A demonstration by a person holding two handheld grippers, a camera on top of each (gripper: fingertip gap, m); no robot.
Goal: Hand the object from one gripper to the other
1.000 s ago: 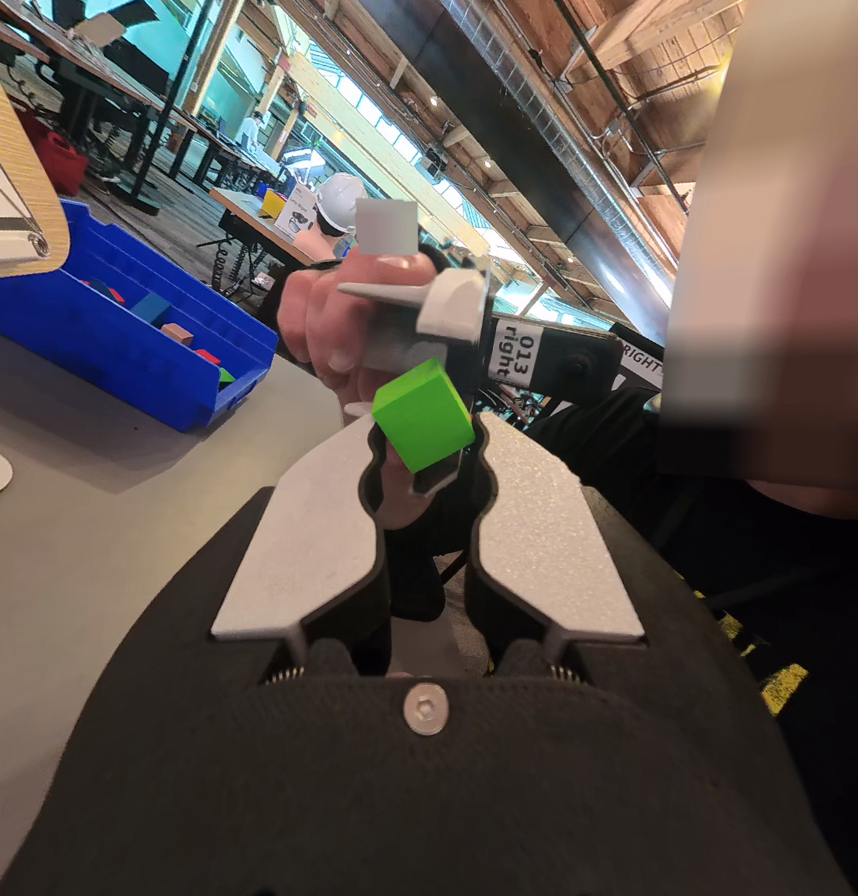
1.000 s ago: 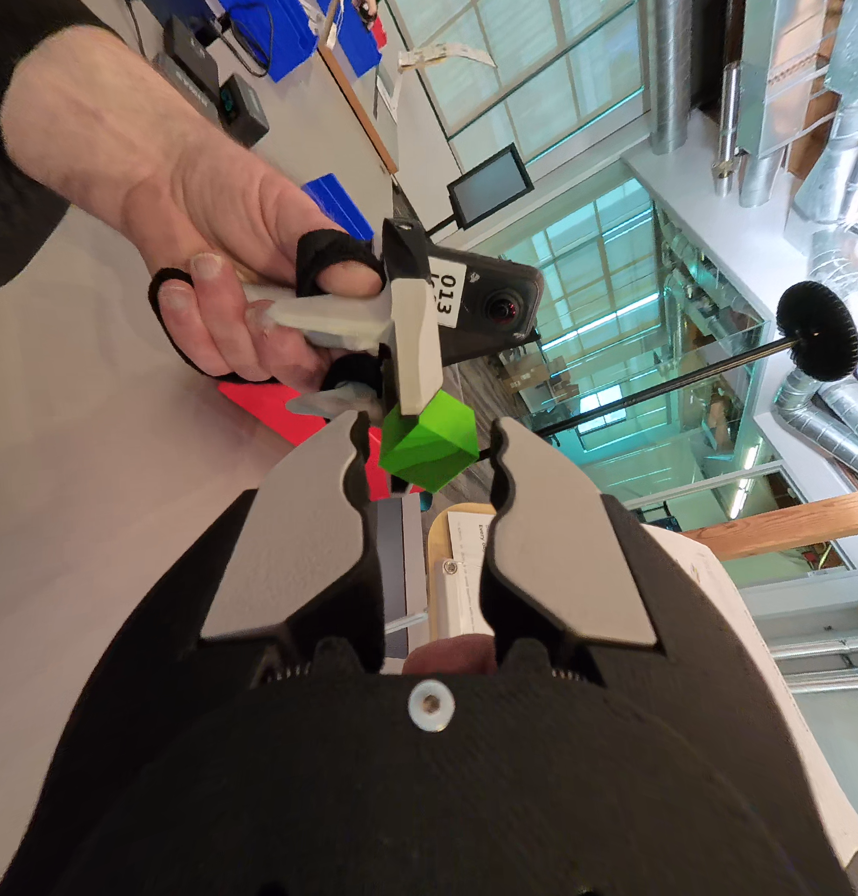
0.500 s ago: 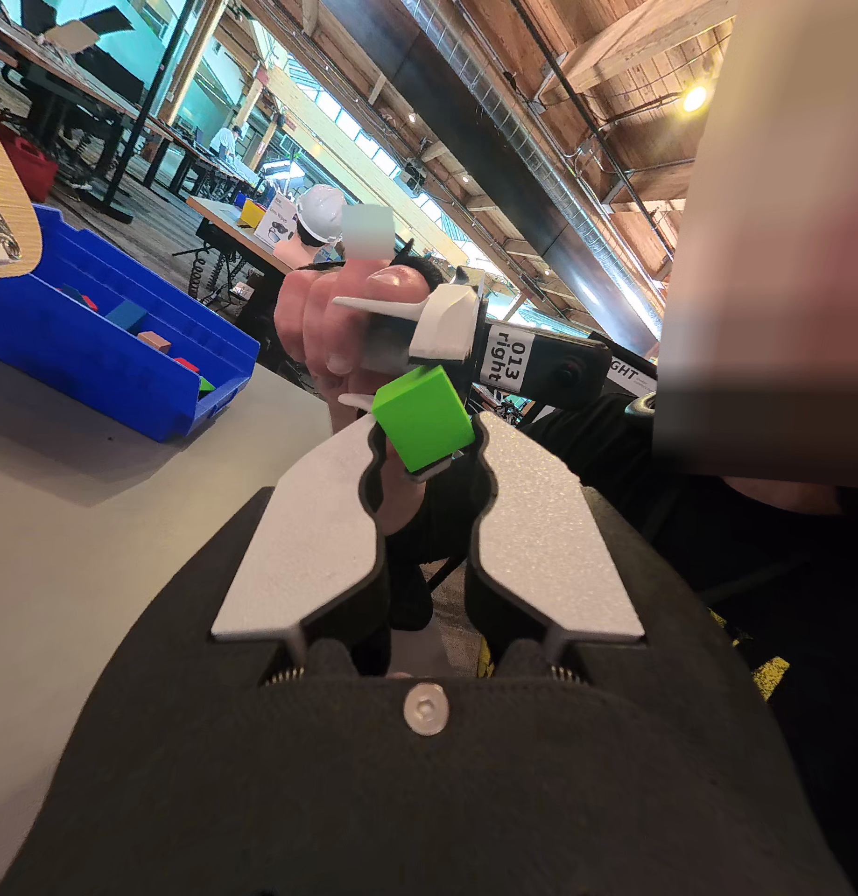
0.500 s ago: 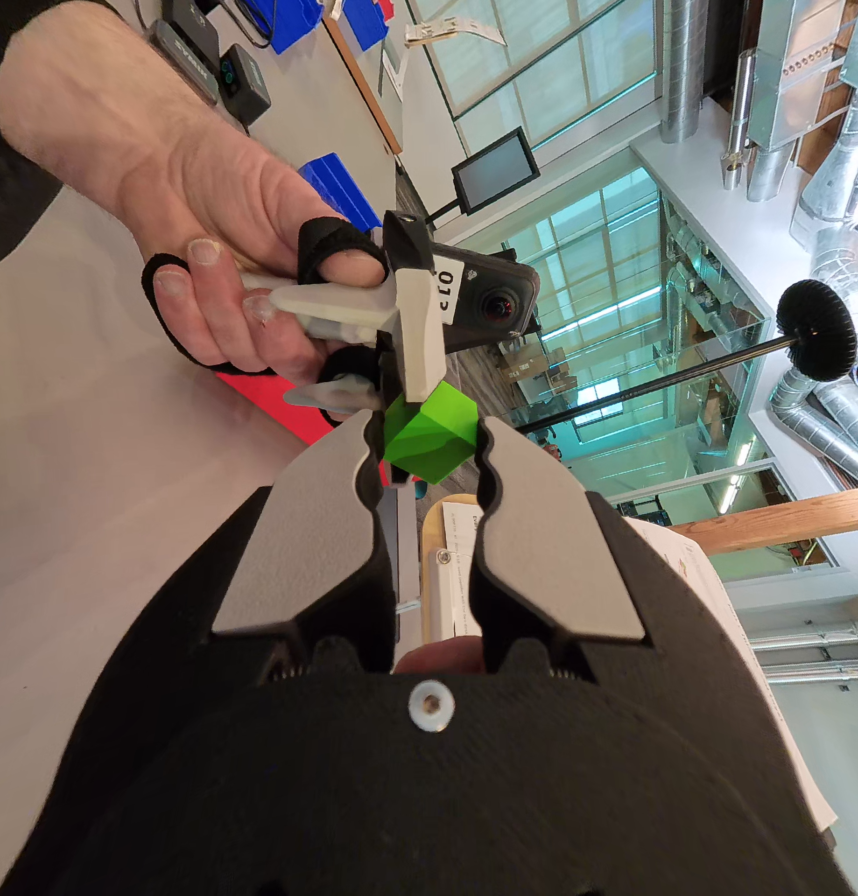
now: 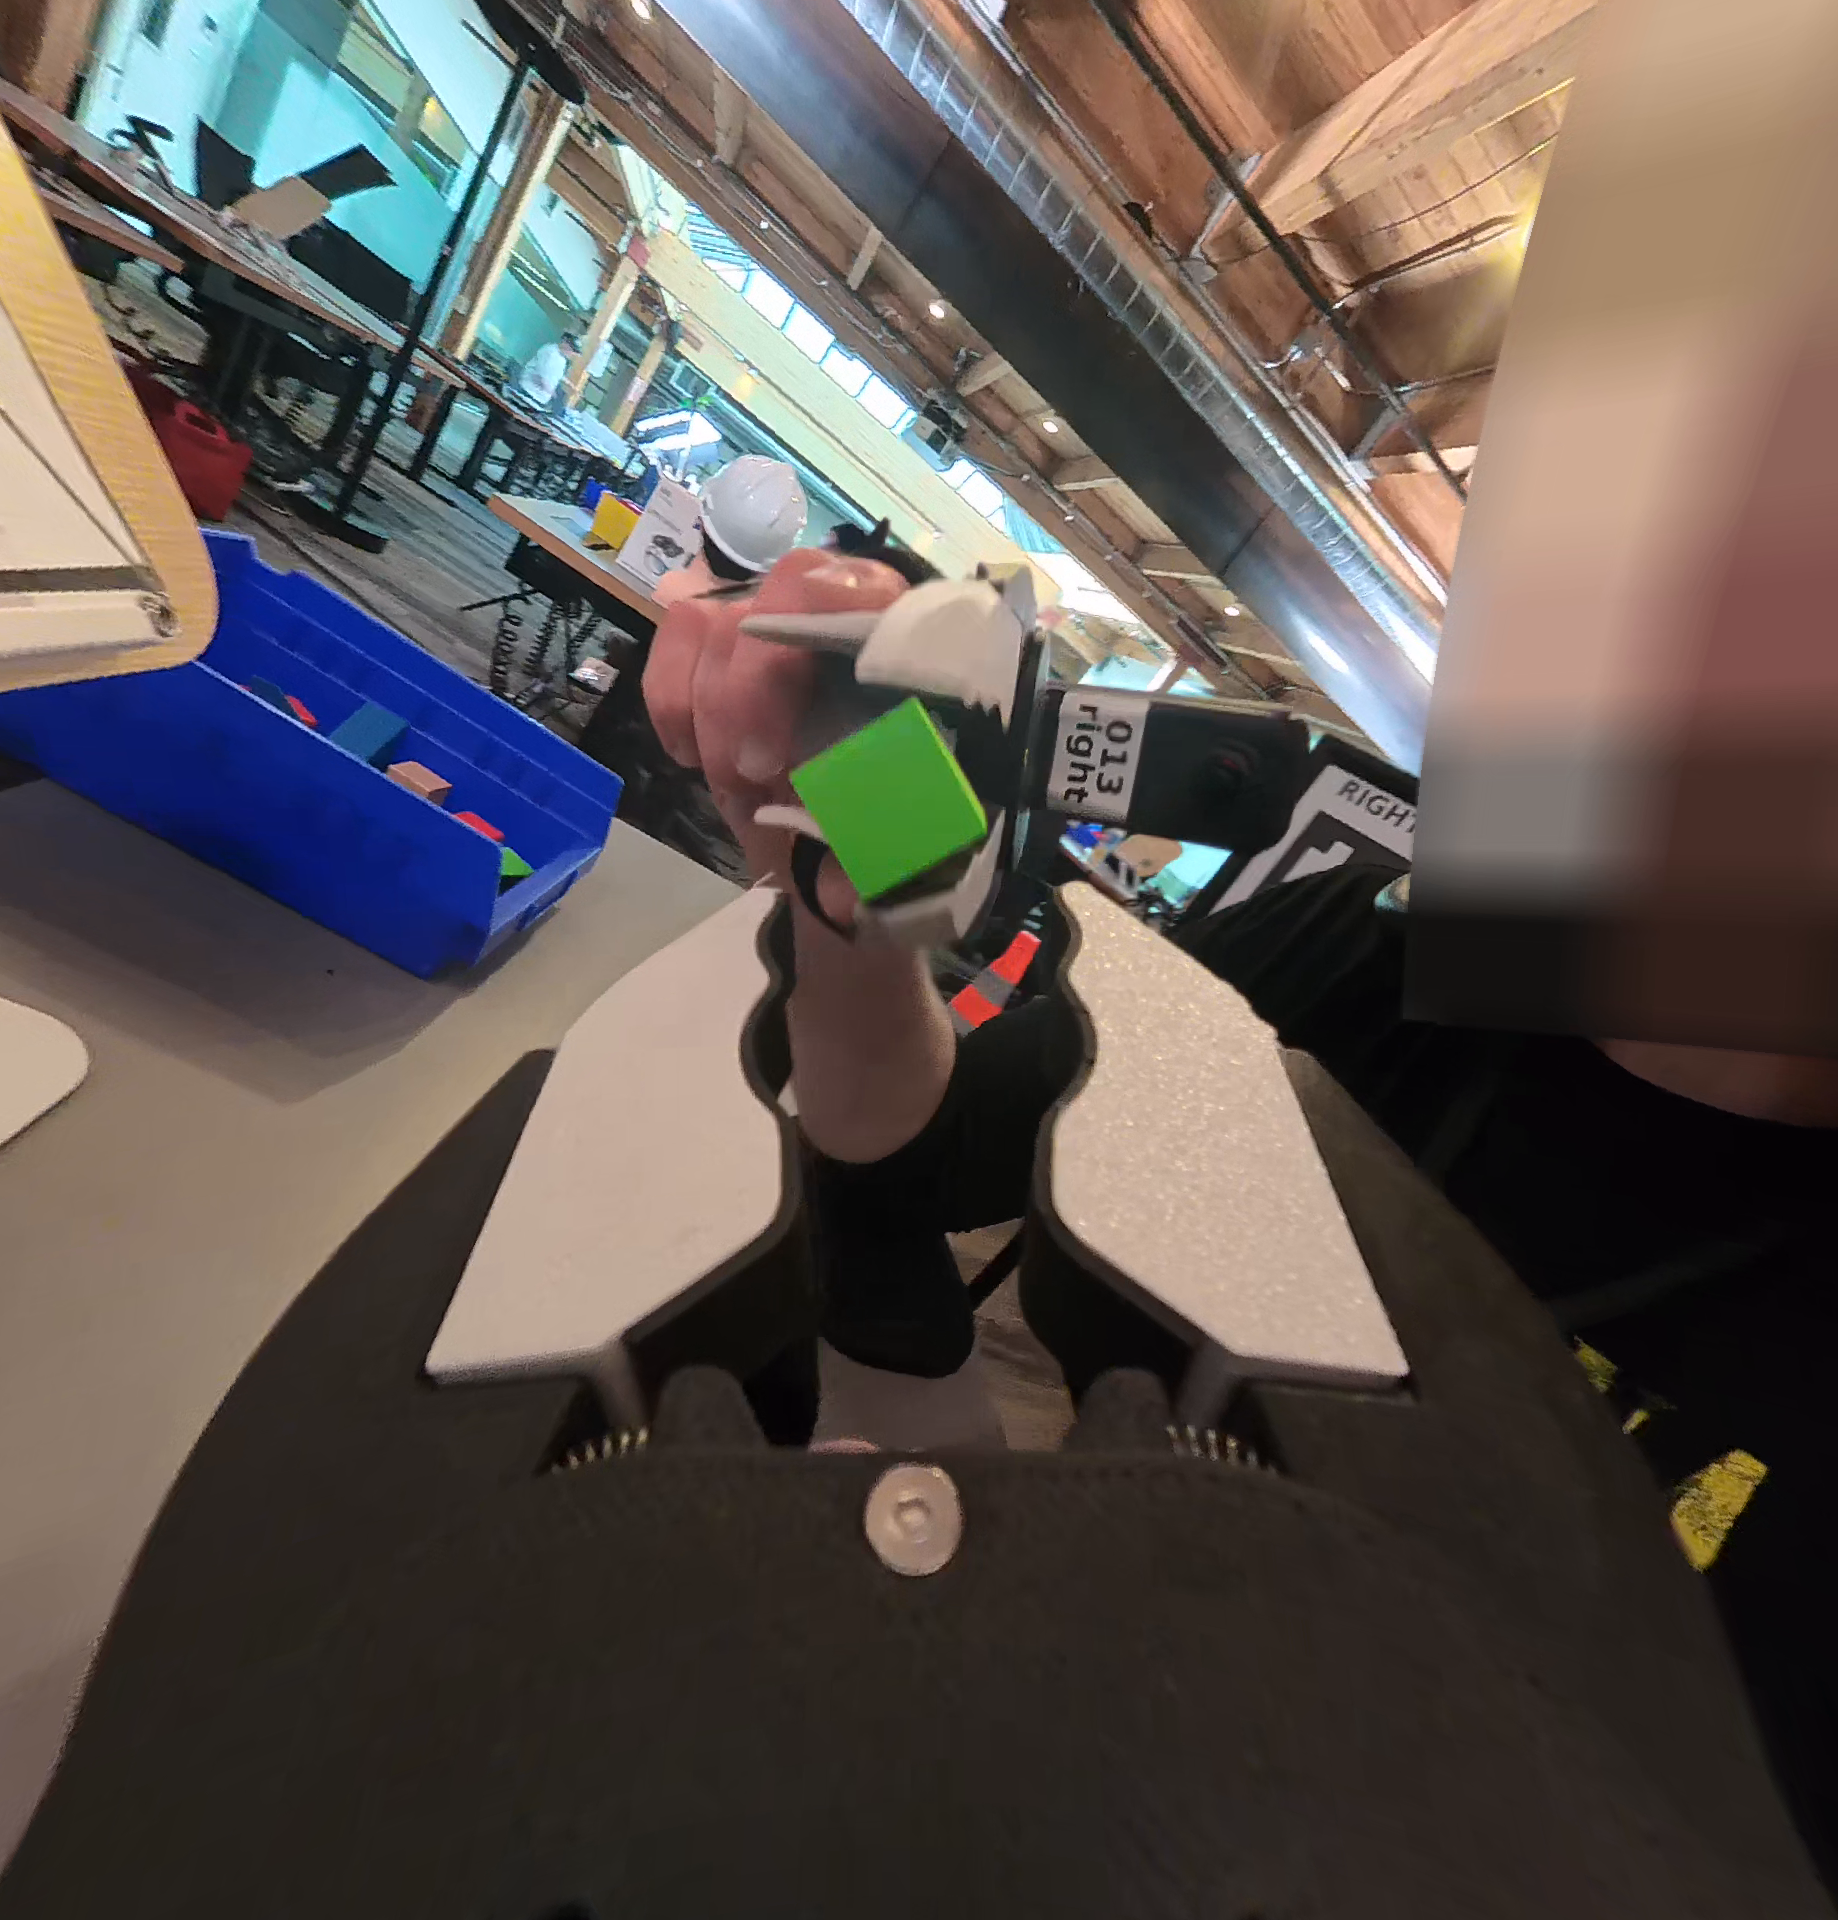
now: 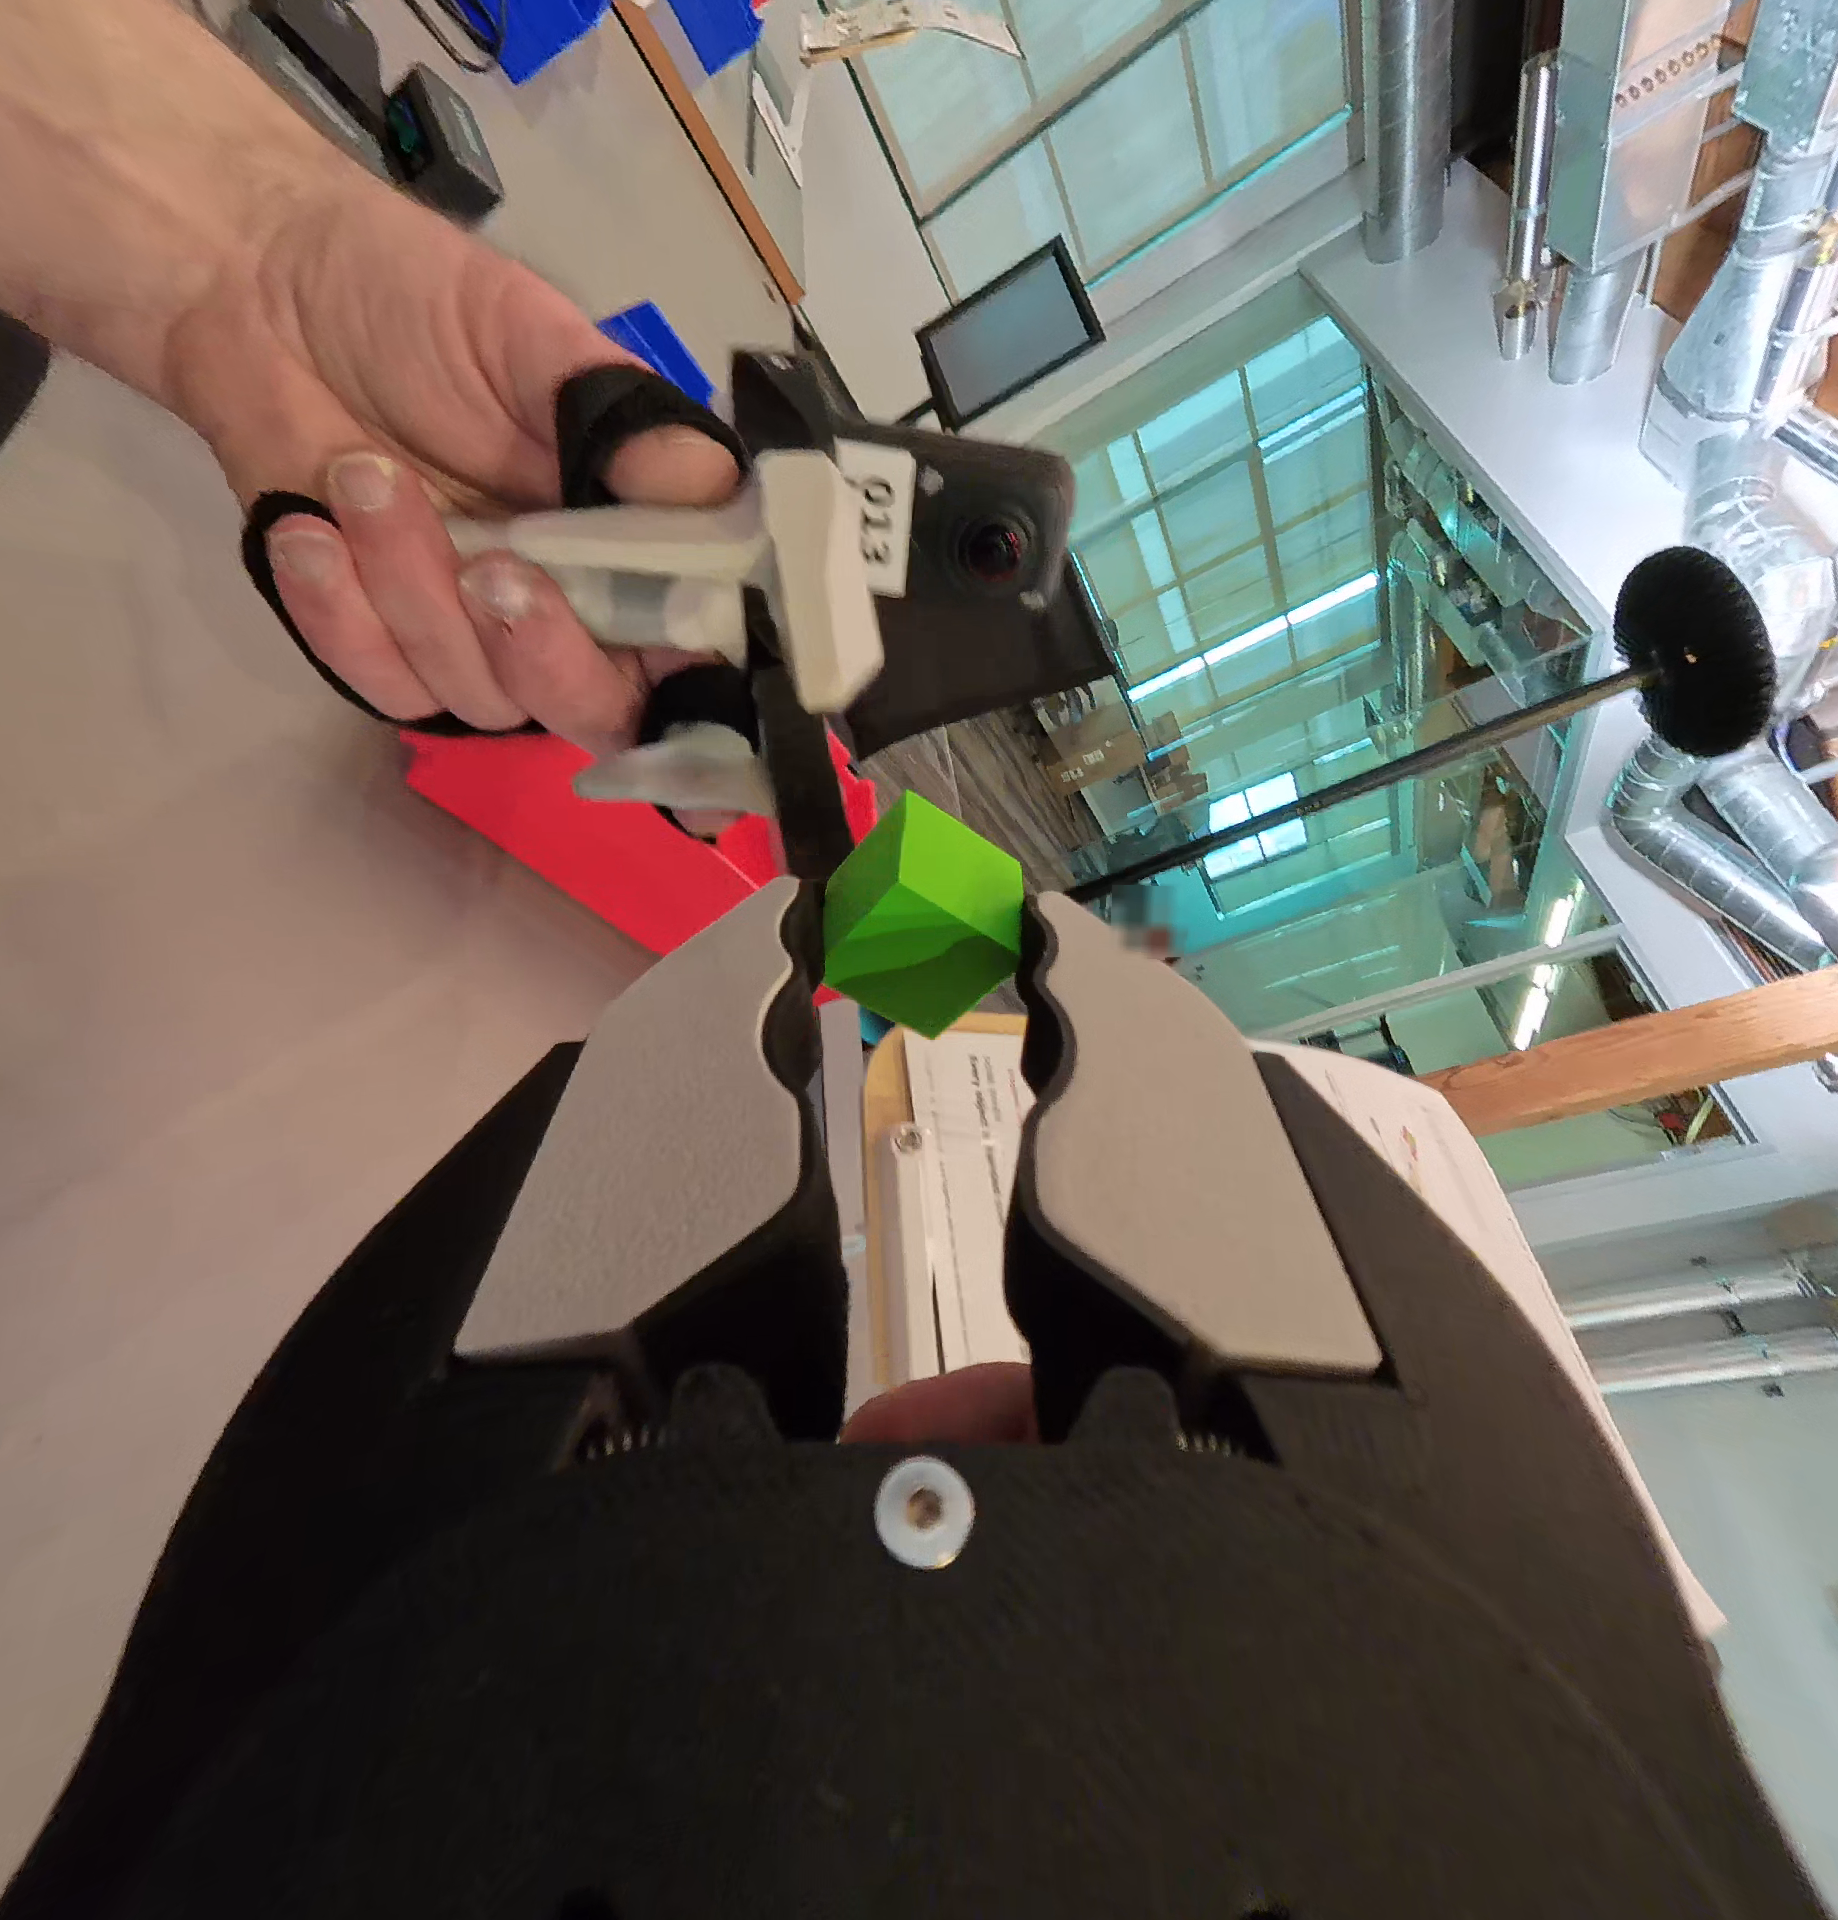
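Observation:
A bright green cube (image 6: 925,925) is held above the table. My right gripper (image 6: 915,930) is shut on it, with both pads pressed on opposite faces. In the left wrist view the cube (image 5: 884,795) sits between the right gripper's white fingers (image 5: 941,644), just beyond and above my own fingertips. My left gripper (image 5: 915,914) is open and holds nothing, with only a hand and a black sleeve behind its gap. In the right wrist view the left gripper (image 6: 780,717) is up and to the left of the cube, and its fingers are clear of it.
A blue bin (image 5: 271,769) with several coloured blocks stands on the grey table (image 5: 219,1091) at the left. A clipboard (image 5: 42,468) lies near it and also shows in the right wrist view (image 6: 956,1195). A red tray (image 6: 582,831) lies below the grippers. The grippers are tip to tip, or close to it.
The right gripper closed on the cube while the left still held it. The left gripper has now opened and drawn back, so the cube is in the right gripper alone.

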